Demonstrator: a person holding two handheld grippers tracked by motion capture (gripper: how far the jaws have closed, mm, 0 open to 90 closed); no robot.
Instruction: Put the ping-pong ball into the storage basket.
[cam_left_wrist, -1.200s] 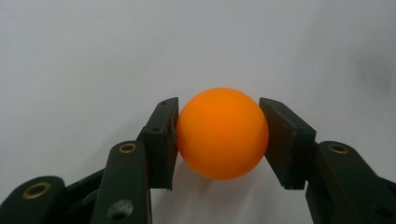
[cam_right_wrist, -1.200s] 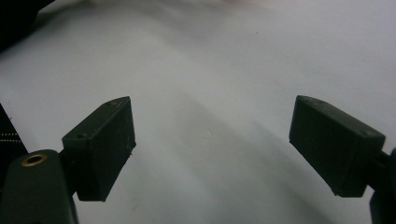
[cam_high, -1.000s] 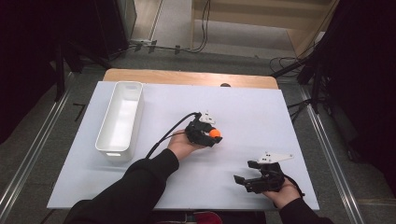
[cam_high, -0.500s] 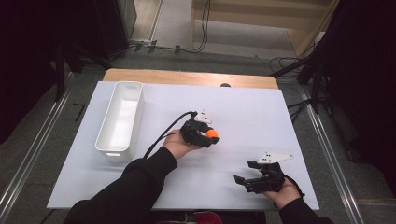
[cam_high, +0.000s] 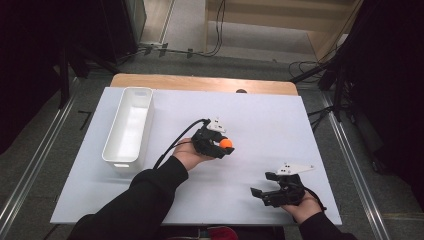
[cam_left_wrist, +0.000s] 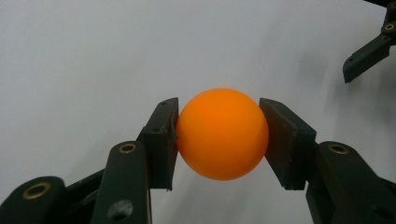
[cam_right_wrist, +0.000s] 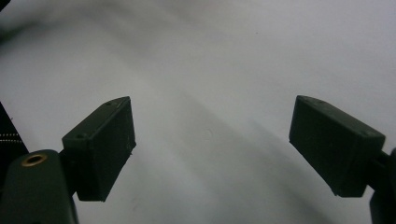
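Since the earlier frame, left gripper (cam_high: 223, 145) has risen slightly off the table (cam_high: 260, 120), jaws clamped on the orange ball (cam_left_wrist: 222, 133), white bin (cam_high: 128, 125) well to its left; right gripper (cam_high: 261, 194) rests wide, empty.

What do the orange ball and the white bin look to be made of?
Orange ball: likely thin plastic, matte; smooth, even colour, no seam showing, soft sheen. White bin: probably moulded plastic, slightly glossy; rounded corners, thin uniform walls.
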